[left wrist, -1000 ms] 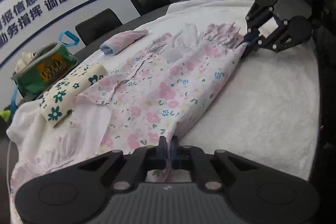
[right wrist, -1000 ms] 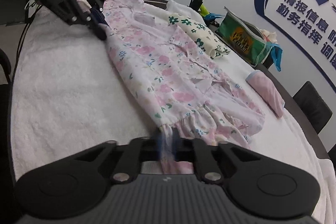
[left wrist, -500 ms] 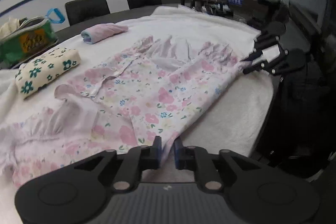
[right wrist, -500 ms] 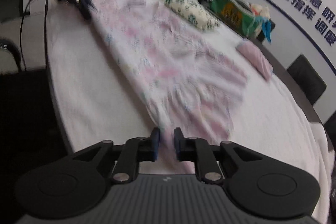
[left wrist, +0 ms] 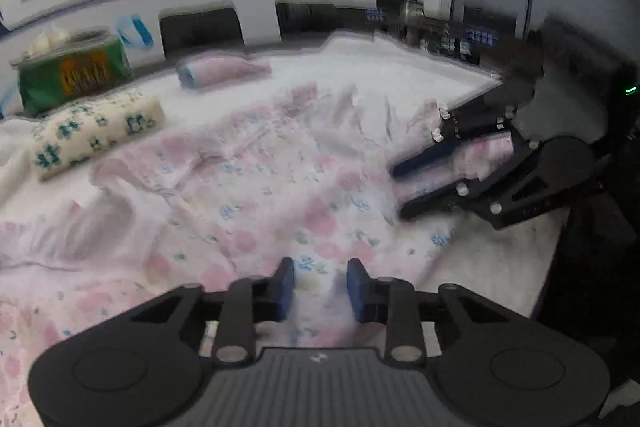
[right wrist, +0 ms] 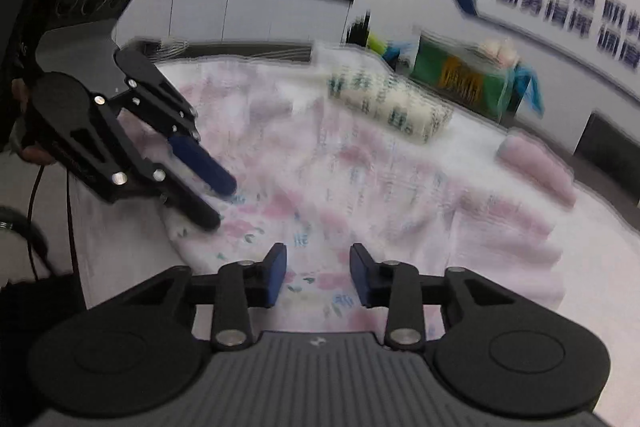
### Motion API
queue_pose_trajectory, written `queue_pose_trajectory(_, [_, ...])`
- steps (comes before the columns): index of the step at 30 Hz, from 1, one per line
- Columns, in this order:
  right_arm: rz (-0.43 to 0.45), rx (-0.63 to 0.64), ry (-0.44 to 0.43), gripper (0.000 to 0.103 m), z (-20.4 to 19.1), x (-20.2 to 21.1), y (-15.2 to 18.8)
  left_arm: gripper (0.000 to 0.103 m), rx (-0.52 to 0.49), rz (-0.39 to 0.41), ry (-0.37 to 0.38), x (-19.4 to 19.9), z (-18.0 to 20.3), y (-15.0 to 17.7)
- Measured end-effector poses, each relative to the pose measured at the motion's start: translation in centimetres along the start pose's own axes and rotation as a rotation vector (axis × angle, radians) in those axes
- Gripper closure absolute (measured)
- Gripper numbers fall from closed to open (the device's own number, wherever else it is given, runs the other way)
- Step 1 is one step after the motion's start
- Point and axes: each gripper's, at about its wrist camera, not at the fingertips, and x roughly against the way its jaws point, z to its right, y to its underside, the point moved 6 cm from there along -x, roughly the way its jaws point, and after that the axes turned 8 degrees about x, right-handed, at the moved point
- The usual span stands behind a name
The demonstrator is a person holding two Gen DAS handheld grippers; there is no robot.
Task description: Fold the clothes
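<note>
A pink floral garment lies spread on the white towel-covered table. In the left wrist view my left gripper hovers over the garment's near edge. Its jaws are opening, and the fabric lies under the gap without the pads pressing on it. My right gripper is opening too, over the same garment, and grips nothing. Each view also shows the other tool: the right gripper at the right and the left gripper at the left. Both frames are blurred.
Along the far side sit a folded cream cloth with green flowers, a rolled pink cloth and a green bag. Black chairs stand behind them. The table edge drops off close beside both grippers.
Both grippers were shut on the garment's edge a second ago; their jaws have spread and let the fabric go. Both views have rolled level, and the two grippers now look closer together.
</note>
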Motion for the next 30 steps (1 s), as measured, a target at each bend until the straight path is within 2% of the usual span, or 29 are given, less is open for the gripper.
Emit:
queue_pose_trajectory(2, [-0.040,-0.006,-0.023,0.066,0.2,-0.9,1.2,0.075,-0.007,0.002,-0.028,0.6,-0.5,0.4])
queue_pose_trajectory(4, [-0.065,-0.047,0.006,0.064,2.0,0.7,2.9,0.075,0.015,0.004,-0.021,1.1,-0.8,0.6])
queue_pose_trajectory(5, [-0.080,-0.064,0.031,0.059,3.0,1.5,3.7,0.075,0.034,-0.002,-0.016,1.3,-1.1,0.6])
queue_pose_trajectory(7, [-0.107,-0.084,0.072,0.054,4.4,3.0,4.7,0.075,0.114,-0.039,-0.001,2.0,-2.0,0.0])
queue_pose_trajectory(9, [-0.127,-0.089,0.108,0.054,5.5,4.5,5.2,0.073,0.236,-0.020,0.067,3.9,-3.3,-1.3])
queue_pose_trajectory(10, [-0.097,-0.068,0.123,0.054,5.8,5.4,4.6,0.067,0.288,0.015,0.112,5.1,-4.0,-2.2])
queue_pose_trajectory(11, [-0.065,-0.046,0.136,0.051,6.2,6.3,4.0,0.055,0.326,0.048,0.129,6.3,-4.8,-3.3])
queue_pose_trajectory(13, [0.027,0.013,0.152,0.037,7.0,7.8,1.9,0.043,0.375,0.101,0.074,7.9,-7.0,-6.0])
queue_pose_trajectory(14, [0.034,0.055,0.173,0.030,7.5,7.6,1.0,0.041,0.383,0.119,0.008,8.0,-8.2,-7.6])
queue_pose_trajectory(15, [0.040,0.095,0.190,0.029,8.0,7.2,0.2,0.041,0.386,0.134,-0.057,7.8,-9.3,-9.1])
queue_pose_trajectory(17, [0.033,0.161,0.181,0.029,9.3,5.1,-1.4,0.034,0.378,0.136,-0.127,6.0,-10.9,-11.3])
queue_pose_trajectory(19, [0.030,0.195,0.145,0.029,10.8,2.6,-2.8,0.031,0.372,0.095,-0.124,3.0,-12.2,-12.6])
queue_pose_trajectory(21, [0.021,0.170,0.079,0.029,12.5,-0.8,-4.3,0.032,0.369,0.029,-0.123,-0.6,-13.2,-12.3])
queue_pose_trajectory(24, [-0.012,0.136,0.014,0.029,14.5,-4.9,-5.4,0.032,0.351,-0.055,-0.159,-5.0,-14.4,-10.9])
queue_pose_trajectory(26, [-0.041,0.123,-0.020,0.029,15.5,-7.5,-5.5,0.034,0.362,-0.085,-0.177,-6.7,-15.1,-9.9])
queue_pose_trajectory(28, [-0.079,0.107,-0.037,0.029,16.4,-9.9,-4.9,0.036,0.379,-0.078,-0.167,-7.0,-15.8,-9.5])
queue_pose_trajectory(30, [-0.115,0.072,-0.060,0.029,17.5,-12.3,-4.0,0.048,0.390,-0.068,-0.148,-7.2,-16.3,-9.2])
